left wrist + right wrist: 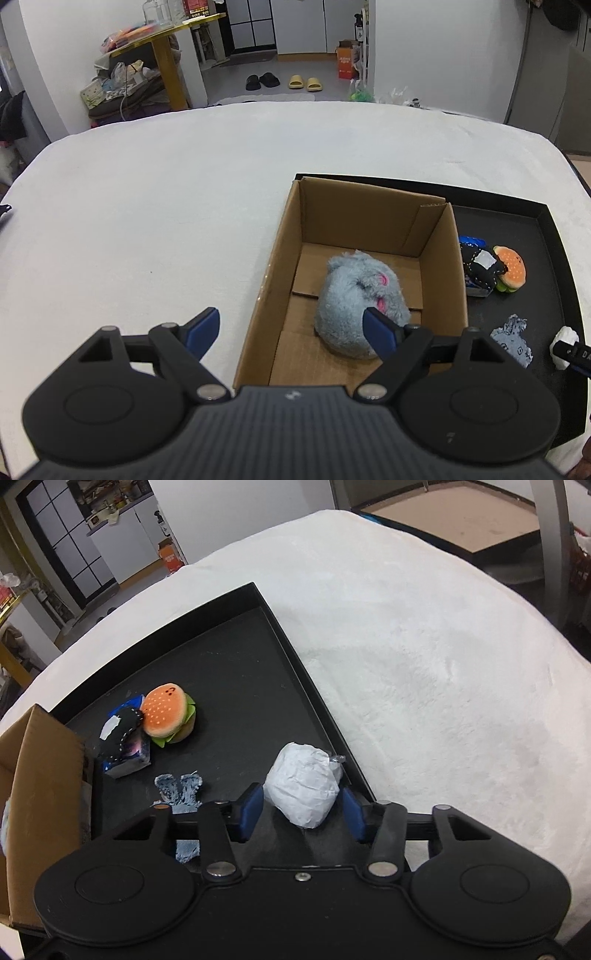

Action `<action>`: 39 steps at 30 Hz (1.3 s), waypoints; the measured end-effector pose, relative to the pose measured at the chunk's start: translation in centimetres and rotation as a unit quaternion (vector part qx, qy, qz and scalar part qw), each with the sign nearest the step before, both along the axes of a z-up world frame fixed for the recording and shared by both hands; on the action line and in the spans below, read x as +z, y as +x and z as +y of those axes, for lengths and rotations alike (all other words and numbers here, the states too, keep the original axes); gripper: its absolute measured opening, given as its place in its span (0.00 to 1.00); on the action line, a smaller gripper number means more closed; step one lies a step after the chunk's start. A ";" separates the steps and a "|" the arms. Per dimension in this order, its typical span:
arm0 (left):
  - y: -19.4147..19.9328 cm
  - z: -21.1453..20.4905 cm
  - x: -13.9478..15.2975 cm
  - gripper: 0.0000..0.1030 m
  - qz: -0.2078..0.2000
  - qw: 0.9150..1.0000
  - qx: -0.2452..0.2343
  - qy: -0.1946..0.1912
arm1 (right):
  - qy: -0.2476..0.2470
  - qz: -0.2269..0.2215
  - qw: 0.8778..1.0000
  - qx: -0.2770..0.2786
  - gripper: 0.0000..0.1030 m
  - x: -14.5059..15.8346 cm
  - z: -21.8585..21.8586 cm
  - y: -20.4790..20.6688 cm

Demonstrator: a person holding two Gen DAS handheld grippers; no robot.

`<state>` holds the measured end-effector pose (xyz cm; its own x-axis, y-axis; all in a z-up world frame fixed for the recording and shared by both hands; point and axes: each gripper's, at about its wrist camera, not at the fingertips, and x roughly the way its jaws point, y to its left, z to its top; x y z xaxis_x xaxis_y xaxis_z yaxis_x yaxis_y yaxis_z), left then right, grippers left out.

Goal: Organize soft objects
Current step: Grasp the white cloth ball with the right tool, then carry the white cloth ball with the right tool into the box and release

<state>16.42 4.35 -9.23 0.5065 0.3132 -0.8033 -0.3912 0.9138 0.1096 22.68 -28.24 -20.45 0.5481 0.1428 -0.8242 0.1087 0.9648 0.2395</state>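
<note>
Right gripper (302, 814) straddles the white paper-wrapped bundle (303, 788) in the black tray (314, 690), jaws spread and not yet pinching, so it should close gently around the middle, while the left gripper (291, 332) hangs released over the cardboard box (291, 236) holding the grey plush (354, 295).

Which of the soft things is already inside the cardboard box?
Only the fluffy grey plush; the burger plush and white bundle lie on the black tray.
</note>
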 end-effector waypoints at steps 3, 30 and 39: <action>0.5 -0.6 0.4 0.81 0.007 1.000 0.002 0.003 | 0.008 -0.001 1.000 0.002 0.41 -0.2 -0.4 0.2; -0.1 0.2 -0.2 0.81 -0.001 1.000 0.001 0.002 | 0.030 -0.052 0.995 0.076 0.40 2.5 1.1 -0.7; -0.6 1.1 -0.7 0.78 -0.020 1.000 -0.005 -0.016 | 0.023 -0.074 0.987 0.138 0.40 4.8 3.4 -0.8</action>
